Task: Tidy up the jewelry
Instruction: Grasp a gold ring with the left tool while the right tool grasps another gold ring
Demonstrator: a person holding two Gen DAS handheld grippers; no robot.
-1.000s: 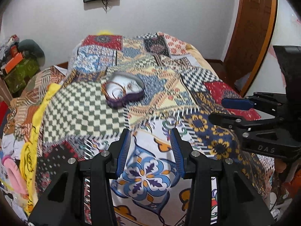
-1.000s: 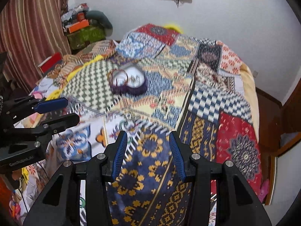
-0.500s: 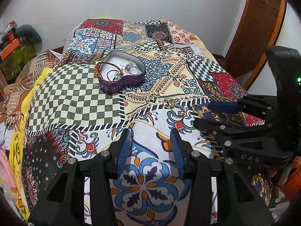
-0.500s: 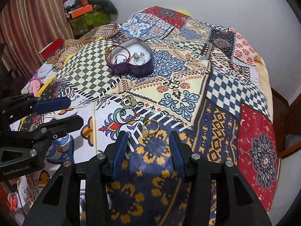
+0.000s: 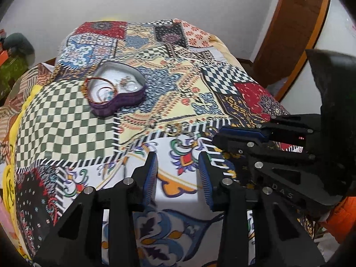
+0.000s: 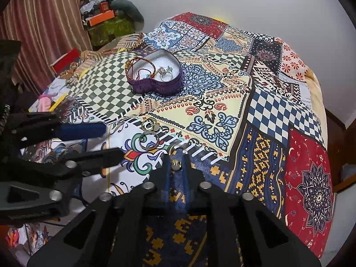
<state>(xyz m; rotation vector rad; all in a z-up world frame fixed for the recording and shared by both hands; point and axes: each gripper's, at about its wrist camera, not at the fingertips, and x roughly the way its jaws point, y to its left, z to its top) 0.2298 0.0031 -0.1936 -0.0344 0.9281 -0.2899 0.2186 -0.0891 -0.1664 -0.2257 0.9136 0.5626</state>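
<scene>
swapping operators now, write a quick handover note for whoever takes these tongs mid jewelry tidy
Right tongs: closed around the gold ring on the bedspread, not lifted.
Left tongs: open, empty, above the bedspread.
Heart-shaped box: further up the bed, open, already holding bracelets and rings.
Loose: silver ring and small gold piece, just beyond the right tongs.
Left: put the gold ring, then those two, in the box.

The room was bright with soft, even light. The white wall (image 5: 200,11) looked a bit glary. Shadows on the patchwork bedspread (image 6: 222,111) were faint. Both pictures bent round at the edges, with dark corners. The left gripper (image 5: 178,173) looked smeared and blurry. Far things by the striped curtain (image 6: 44,33) looked soft.
</scene>
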